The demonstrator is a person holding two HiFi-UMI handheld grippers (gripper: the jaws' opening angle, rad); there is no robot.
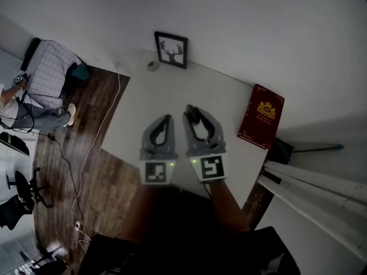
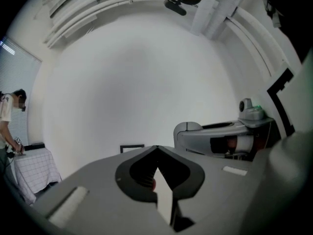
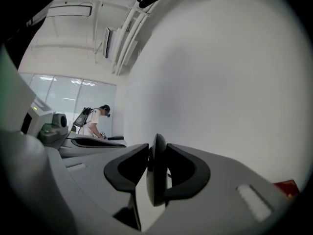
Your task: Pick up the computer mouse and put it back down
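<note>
At nine o'clock in the head view a person [image 1: 12, 99] was cut off by the edge of the picture, beside a checked cloth [image 1: 50, 73] whose shape we could not make out in the dim light. A small round thing [image 1: 152, 66] at eleven o'clock on the table [image 1: 143, 105] was too small to name. Just to its right, a framed deer print [image 1: 171, 49] stood at the wall. Our own arms at six o'clock were only dark shapes.

The left gripper [image 1: 167, 119] hung over the middle of the table. In the left gripper view its jaws [image 2: 157, 153] stood together, tip to tip, with nothing between them. Bare table showed through the gap behind the tips. The print's frame [image 2: 132, 147] peeked over that gripper at eleven o'clock, mostly hidden.

The right gripper [image 1: 194, 112] was just beside the left one, at its three o'clock. From the head view, whatever sat in its jaws was a dark patch we could not tell from the pads. The right gripper view settled it. The jaws [image 3: 157, 148] stood partly apart and were clamped on the mouse [image 3: 157, 173], which was turned on edge so that only its thin dark side faced the camera. Its underside was hidden. So the mouse was in that grip, over the middle of the table.

At three o'clock on the table lay a red book [image 1: 261, 116], one corner at the table's edge. In the right gripper view only a sliver of it [image 3: 288, 187] showed.
</note>
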